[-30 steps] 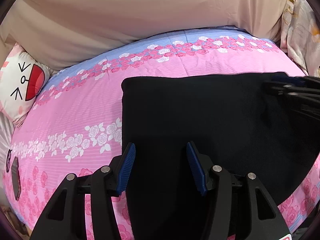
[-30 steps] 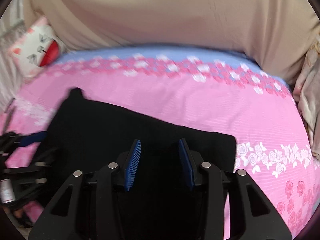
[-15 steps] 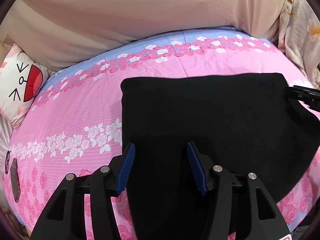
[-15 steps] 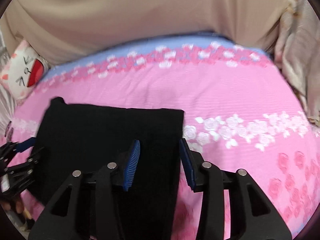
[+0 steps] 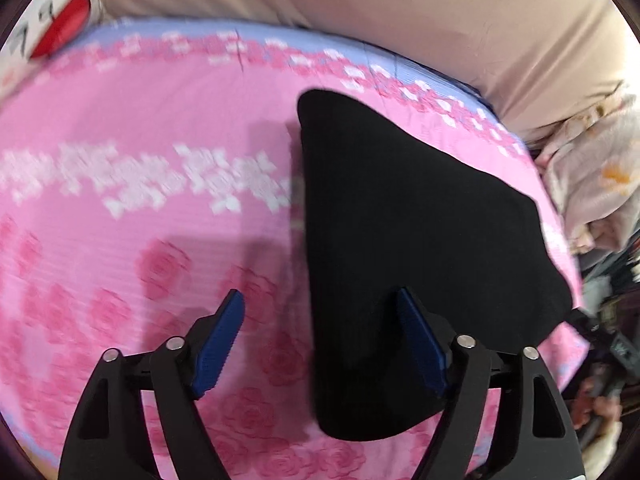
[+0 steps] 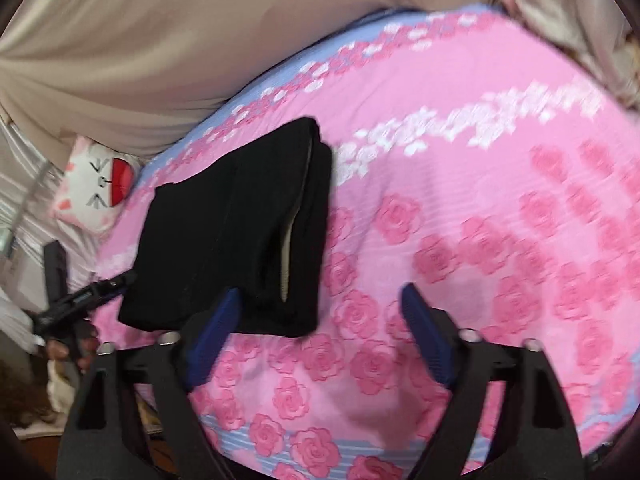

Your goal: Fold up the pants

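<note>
**Both grippers drawn back from folded pants**

Since a second ago, both views are swung aside and the jaws are spread wider. One folded pair of black pants (image 5: 416, 232) is laid on the pink rose-print bed (image 5: 140, 216). Left hand-held gripper (image 5: 320, 344) and right hand-held gripper (image 6: 320, 336) are held wide apart, empty. One cartoon pillow (image 6: 94, 188) and beige bedding (image 6: 160, 40) are seen behind.
</note>
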The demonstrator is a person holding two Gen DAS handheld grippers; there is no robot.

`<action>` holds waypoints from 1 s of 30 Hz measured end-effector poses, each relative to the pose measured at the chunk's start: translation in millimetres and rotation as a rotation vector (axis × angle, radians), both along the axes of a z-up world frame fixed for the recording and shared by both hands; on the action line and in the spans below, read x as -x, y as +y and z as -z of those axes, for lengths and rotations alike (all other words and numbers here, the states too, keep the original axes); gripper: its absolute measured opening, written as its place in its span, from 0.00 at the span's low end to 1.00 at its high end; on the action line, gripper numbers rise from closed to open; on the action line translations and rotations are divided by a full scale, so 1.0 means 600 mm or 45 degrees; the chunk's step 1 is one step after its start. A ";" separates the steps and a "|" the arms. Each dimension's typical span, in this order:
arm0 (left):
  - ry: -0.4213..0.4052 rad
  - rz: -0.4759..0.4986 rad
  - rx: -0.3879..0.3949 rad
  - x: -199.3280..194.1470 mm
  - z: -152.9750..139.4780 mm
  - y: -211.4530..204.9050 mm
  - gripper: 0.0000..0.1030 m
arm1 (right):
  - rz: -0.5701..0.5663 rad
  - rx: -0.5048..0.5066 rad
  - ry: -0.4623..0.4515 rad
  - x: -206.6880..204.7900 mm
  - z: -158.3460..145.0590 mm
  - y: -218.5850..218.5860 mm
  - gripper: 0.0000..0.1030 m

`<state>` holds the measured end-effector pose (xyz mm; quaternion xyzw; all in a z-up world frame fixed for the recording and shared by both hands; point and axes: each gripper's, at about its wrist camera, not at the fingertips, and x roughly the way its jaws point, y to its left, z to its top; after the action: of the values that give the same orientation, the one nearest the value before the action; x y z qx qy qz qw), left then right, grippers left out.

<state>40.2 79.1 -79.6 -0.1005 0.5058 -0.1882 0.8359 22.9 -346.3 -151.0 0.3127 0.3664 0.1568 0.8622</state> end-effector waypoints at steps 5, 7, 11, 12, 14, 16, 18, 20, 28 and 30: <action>0.198 0.134 0.254 -0.012 0.036 -0.014 0.77 | -0.180 -0.289 0.033 -0.040 0.038 0.017 0.86; 0.169 0.161 0.199 -0.014 0.033 -0.030 0.77 | -0.212 -0.332 0.010 -0.055 0.038 0.026 0.92; 0.139 0.203 0.133 -0.023 0.035 -0.066 0.86 | -0.293 -0.393 0.005 -0.095 0.026 0.051 0.92; 0.126 0.209 0.107 -0.024 0.034 -0.074 0.86 | -0.300 -0.375 0.006 -0.101 0.023 0.059 0.92; 0.091 0.222 0.048 -0.029 0.034 -0.094 0.86 | -0.316 -0.313 -0.014 -0.120 0.012 0.085 0.91; 0.065 0.221 0.017 -0.032 0.035 -0.104 0.86 | -0.309 -0.261 -0.031 -0.130 0.004 0.105 0.88; 0.029 0.206 -0.013 -0.033 0.033 -0.110 0.74 | -0.275 -0.194 -0.040 -0.133 0.001 0.120 0.67; 0.000 0.198 -0.005 -0.030 0.026 -0.102 0.61 | -0.234 -0.146 -0.032 -0.132 0.003 0.125 0.50; -0.116 0.260 -0.017 0.020 -0.046 -0.100 0.33 | -0.178 -0.079 -0.120 -0.076 -0.044 0.139 0.41; -0.111 0.295 -0.008 0.037 -0.061 -0.104 0.33 | -0.182 -0.073 -0.126 -0.054 -0.052 0.135 0.41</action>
<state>18.0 16.8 -42.7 -0.0303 0.4779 -0.2862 0.8299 55.1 -265.4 -119.7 0.3022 0.3401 0.2435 0.8566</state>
